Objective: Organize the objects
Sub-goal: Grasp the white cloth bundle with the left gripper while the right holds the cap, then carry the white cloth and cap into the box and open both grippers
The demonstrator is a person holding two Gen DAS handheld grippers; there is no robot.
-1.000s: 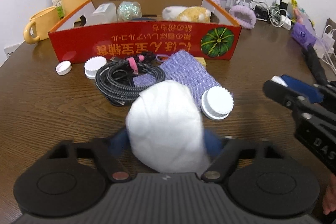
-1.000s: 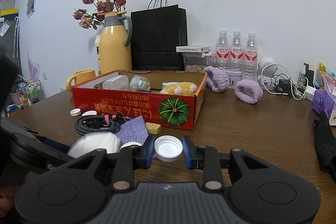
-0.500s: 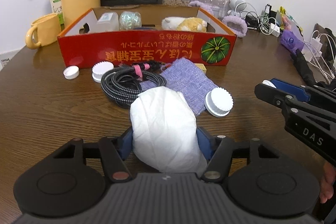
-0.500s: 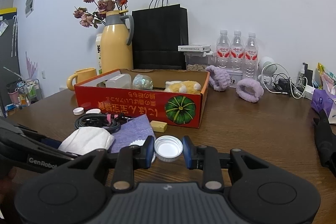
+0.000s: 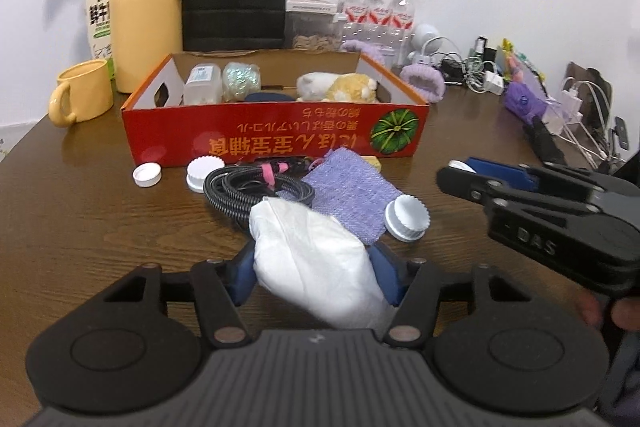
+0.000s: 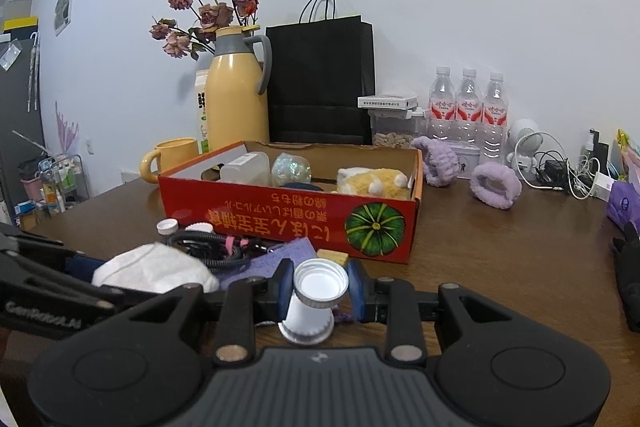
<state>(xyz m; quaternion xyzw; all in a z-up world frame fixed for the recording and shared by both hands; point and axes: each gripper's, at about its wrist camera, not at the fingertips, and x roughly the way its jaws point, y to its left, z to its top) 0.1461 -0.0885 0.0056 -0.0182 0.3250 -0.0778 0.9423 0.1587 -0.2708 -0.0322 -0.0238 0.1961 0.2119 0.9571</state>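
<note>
Pinching white cloth bundle (image 5: 316, 259) in closing left gripper (image 5: 314, 267); clamping white cap (image 6: 320, 283) in right gripper (image 6: 320, 287); red box (image 5: 276, 139) at twelve o'clock.

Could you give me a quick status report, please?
Left tool closing on white pouch. Right tool shut on white cap. Red box ahead, path unobstructed.

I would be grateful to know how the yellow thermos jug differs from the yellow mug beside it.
The yellow thermos jug is tall and narrows toward a grey collar and lid; the yellow mug is short, wide and open-topped. The jug's handle is grey and rises near its top; the mug's handle is yellow and sits on its side. Both stand upright on the brown wooden table, behind the red cardboard box.
</note>
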